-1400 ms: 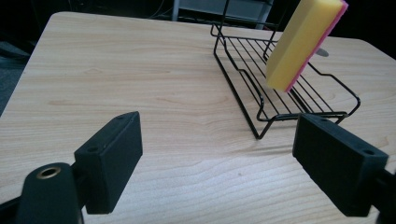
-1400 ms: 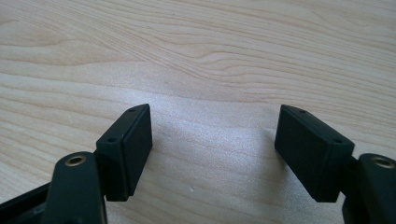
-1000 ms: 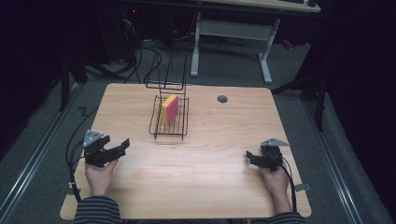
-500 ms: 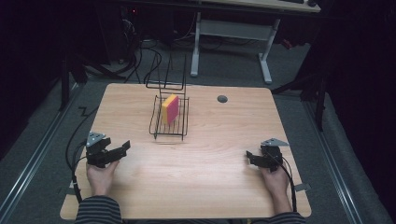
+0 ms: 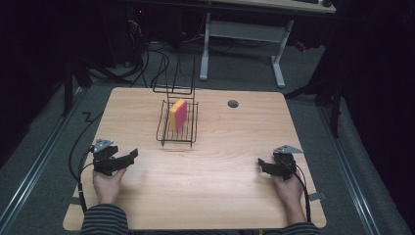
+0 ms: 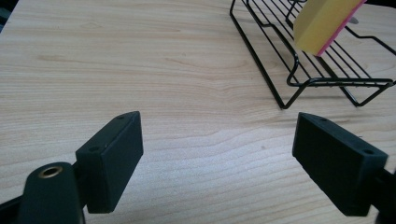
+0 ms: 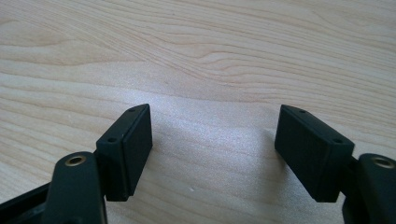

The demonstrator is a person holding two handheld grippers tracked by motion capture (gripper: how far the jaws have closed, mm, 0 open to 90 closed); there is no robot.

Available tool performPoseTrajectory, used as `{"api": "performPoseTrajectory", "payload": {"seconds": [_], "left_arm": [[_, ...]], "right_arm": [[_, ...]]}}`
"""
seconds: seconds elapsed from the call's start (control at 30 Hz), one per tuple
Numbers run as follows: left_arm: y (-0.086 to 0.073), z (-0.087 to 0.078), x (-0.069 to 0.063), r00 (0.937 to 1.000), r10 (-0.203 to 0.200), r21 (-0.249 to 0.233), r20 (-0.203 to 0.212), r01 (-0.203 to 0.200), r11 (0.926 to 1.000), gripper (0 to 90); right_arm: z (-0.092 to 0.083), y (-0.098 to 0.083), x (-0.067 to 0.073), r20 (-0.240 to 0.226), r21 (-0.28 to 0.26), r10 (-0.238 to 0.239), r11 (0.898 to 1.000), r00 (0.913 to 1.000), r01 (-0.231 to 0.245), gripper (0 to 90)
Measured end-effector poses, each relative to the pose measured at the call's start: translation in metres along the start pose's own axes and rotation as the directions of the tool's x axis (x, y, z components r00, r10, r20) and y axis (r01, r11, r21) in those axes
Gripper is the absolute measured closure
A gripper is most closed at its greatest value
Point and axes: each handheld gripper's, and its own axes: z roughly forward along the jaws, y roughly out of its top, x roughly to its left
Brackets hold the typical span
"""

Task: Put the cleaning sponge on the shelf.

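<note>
A yellow and pink sponge (image 5: 178,114) stands on edge inside a black wire rack (image 5: 177,131) at the middle back of the wooden table (image 5: 215,166). My left gripper (image 5: 128,157) rests near the table's front left, open, with nothing between its jaws. In the left gripper view the left gripper (image 6: 217,151) points toward the rack (image 6: 322,70) and the sponge (image 6: 327,21), well short of them. At the front right my right gripper (image 5: 262,165) is open too. In the right gripper view the right gripper (image 7: 212,140) has only bare wood between its jaws.
A small dark round cap (image 5: 233,104) sits in the tabletop at the back right. Cables (image 5: 80,147) trail off the table's left edge. A white desk frame (image 5: 244,34) stands on the floor beyond the table.
My left gripper has drifted slightly toward the front of the table. The right gripper, rack and sponge have stayed where they were.
</note>
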Motion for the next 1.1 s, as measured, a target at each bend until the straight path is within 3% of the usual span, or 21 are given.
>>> {"api": "performPoseTrajectory", "payload": {"seconds": [0.7,1.1], "left_arm": [[-0.004,0.018,0.002,0.9996,0.007,0.040,-0.028,-0.006,0.9992,17.1],[-0.007,0.030,0.001,0.9983,0.032,0.072,-0.049,-0.028,0.9970,17.6]], "right_arm": [[0.000,0.000,0.000,0.000,0.001,0.003,1.000,1.0000,-0.003,27.9],[0.000,0.000,0.000,0.000,0.000,0.000,1.000,1.0000,0.000,27.9]]}}
